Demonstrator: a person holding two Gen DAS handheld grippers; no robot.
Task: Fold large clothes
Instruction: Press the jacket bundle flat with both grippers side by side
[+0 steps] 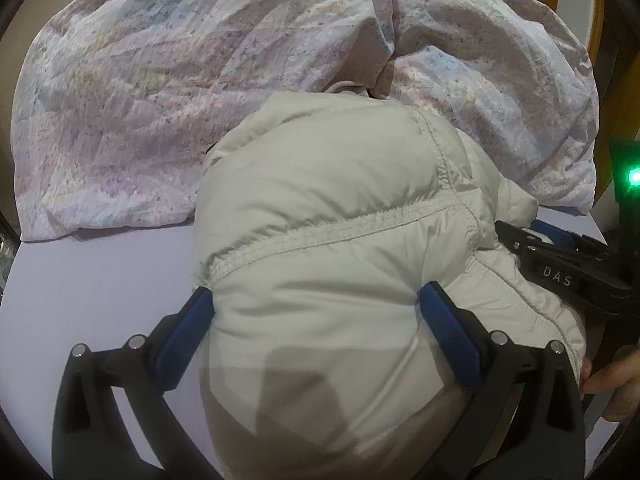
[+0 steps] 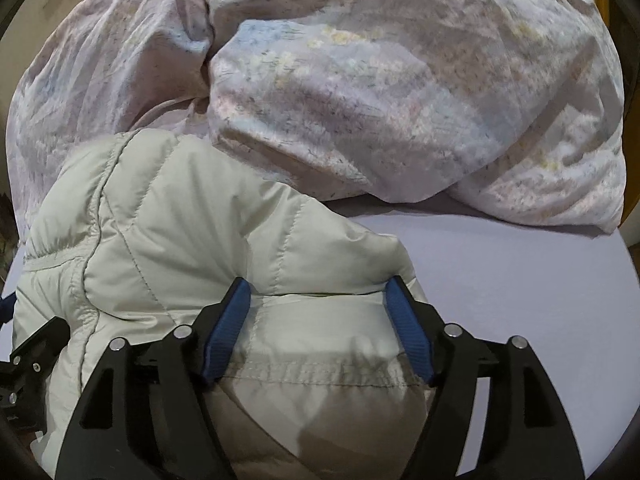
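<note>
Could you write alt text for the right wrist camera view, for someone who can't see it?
A pale puffy jacket bulges between the blue pads of the right gripper on a lilac bed sheet. A rumpled floral duvet lies behind.

The padded jacket lies bunched on the bed, at its near side. Behind it, on the far part of the bed, a crumpled duvet stretches from left to right and touches the jacket's far edge. The left gripper stands at the jacket's near end with padding between its fingers. The right gripper stands just to the right of it, also at the near end, its fingers either side of a fold. Bare bed lies left and right of the jacket.
</note>
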